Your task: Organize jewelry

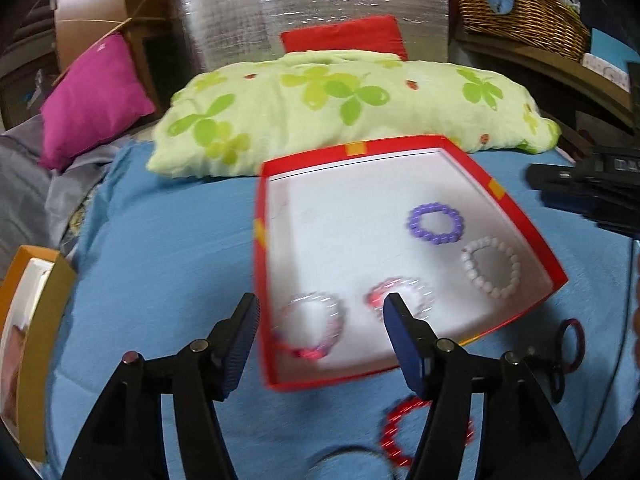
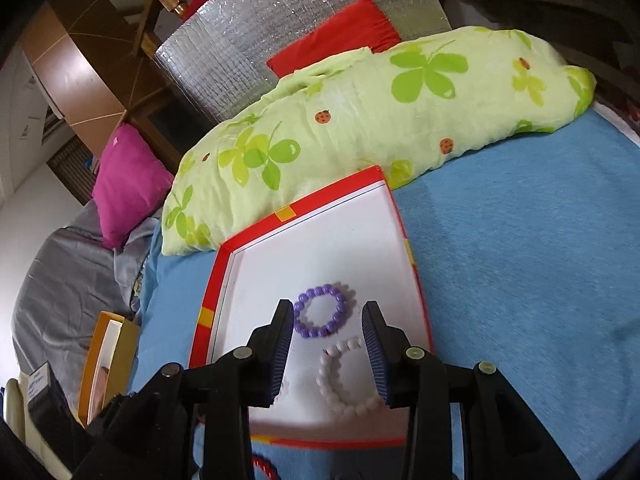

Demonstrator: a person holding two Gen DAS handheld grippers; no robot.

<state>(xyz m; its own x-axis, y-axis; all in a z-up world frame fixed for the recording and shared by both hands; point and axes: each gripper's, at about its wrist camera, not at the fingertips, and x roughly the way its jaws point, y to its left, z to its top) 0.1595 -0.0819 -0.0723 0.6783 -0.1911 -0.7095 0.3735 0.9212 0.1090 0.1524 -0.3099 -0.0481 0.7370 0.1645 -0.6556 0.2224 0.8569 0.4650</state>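
A red bracelet [image 1: 426, 432] is seen still outside the box [image 1: 532, 236], on the bed just below its near edge, under the left tongs' [image 1: 320, 340] right arm. Both the left and right tongs [image 2: 328, 350] are parted and empty; the left is judged nearer.

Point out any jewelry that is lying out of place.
Four bracelets lie in the red box: purple, white and two pinkish ones. The red bracelet lies outside it on the blue blanket, near the box's front edge, and dark hair ties lie beyond its right corner.
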